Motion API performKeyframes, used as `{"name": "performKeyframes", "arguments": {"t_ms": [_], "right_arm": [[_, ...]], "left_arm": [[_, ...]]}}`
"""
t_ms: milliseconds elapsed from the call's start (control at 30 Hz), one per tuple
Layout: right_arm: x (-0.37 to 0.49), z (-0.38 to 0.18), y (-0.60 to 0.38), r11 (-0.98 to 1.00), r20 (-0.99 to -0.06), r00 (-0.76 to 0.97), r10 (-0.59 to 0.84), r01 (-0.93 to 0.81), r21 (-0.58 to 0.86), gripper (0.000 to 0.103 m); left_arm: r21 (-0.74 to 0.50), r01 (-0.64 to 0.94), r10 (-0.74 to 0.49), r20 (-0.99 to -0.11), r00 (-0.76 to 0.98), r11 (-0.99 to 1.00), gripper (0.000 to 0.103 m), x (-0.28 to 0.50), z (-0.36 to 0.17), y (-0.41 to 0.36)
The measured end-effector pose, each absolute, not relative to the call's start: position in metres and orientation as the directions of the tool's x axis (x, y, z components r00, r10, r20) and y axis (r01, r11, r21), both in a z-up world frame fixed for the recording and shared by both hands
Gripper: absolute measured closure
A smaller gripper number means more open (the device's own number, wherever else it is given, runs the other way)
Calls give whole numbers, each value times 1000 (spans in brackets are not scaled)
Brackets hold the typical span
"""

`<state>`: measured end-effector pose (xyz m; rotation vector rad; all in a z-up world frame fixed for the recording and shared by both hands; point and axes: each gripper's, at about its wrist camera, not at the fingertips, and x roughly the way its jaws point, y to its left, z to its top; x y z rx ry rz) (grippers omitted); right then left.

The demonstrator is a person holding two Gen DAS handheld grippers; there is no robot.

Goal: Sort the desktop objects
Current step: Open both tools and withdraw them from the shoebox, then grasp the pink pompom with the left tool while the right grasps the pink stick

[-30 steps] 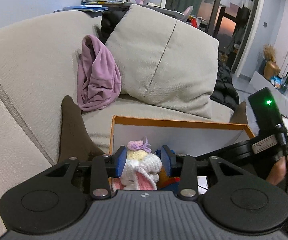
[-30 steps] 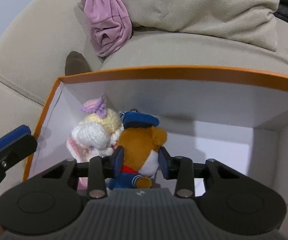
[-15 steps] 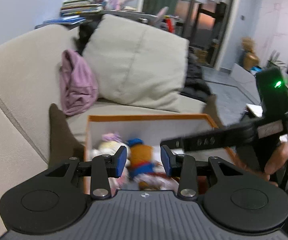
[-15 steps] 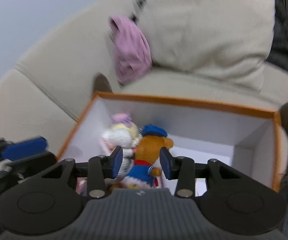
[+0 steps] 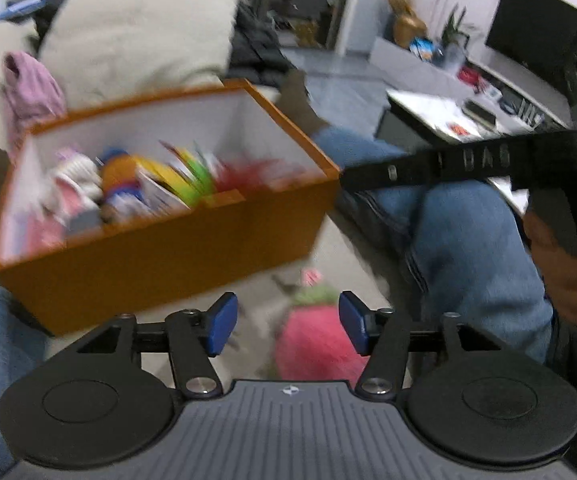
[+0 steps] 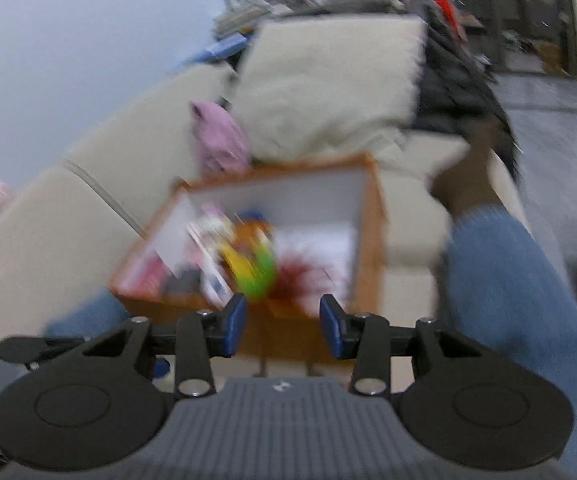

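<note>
A: The orange box (image 5: 160, 248) looks like matt card, white inside. The strawberry toy (image 5: 316, 340) is fuzzy pink plush.

B: The left gripper (image 5: 286, 320) is matt black plastic with smooth blue pads (image 5: 220, 320) and shiny metal pivots. The sofa (image 6: 68, 216) and cushion (image 6: 328, 80) are coarse beige cloth, the person's trousers (image 5: 468, 240) blue denim

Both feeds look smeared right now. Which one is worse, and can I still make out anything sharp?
Right wrist view is worse: the orange box and its contents smear into streaks. Left wrist view is blurred too, but the box and a pink strawberry plush below it stay readable. In both, only the gripper bodies and blue fingers are sharp.
</note>
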<state>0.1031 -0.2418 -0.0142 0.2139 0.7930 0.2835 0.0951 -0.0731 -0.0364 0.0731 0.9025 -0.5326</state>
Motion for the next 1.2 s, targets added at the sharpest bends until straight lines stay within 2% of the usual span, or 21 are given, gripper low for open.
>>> {"name": "performKeyframes", "arguments": {"t_ms": [33, 233, 400, 633, 733, 833, 1067, 1200], "right_arm": [[98, -23, -244, 947, -688, 654, 313, -154, 284, 66], [78, -68, -260, 958, -774, 577, 260, -58, 279, 68], [76, -76, -263, 961, -785, 567, 249, -47, 272, 68], [75, -82, -264, 965, -795, 558, 237, -41, 258, 68], [75, -84, -263, 969, -805, 550, 222, -34, 244, 68], [72, -81, -261, 970, -807, 548, 218, -35, 239, 68], [57, -72, -246, 967, -835, 491, 249, -74, 245, 67], [48, -78, -231, 956, -872, 391, 294, -140, 259, 58]], "left_arm": [[-161, 477, -412, -771, 485, 864, 35, 91, -43, -77], [-133, 455, -354, -823, 444, 881, 33, 96, -84, -100], [-182, 440, -370, -844, 389, 879, 33, 106, -104, -112], [-166, 439, -341, -870, 357, 883, 38, 109, -125, -122], [-116, 471, -320, -867, 381, 874, 44, 100, -125, -126], [-125, 469, -329, -863, 383, 874, 50, 95, -120, -120], [-121, 424, -316, -846, 429, 898, 51, 84, -104, -100], [-142, 372, -318, -823, 470, 917, 51, 78, -92, -78]]}}
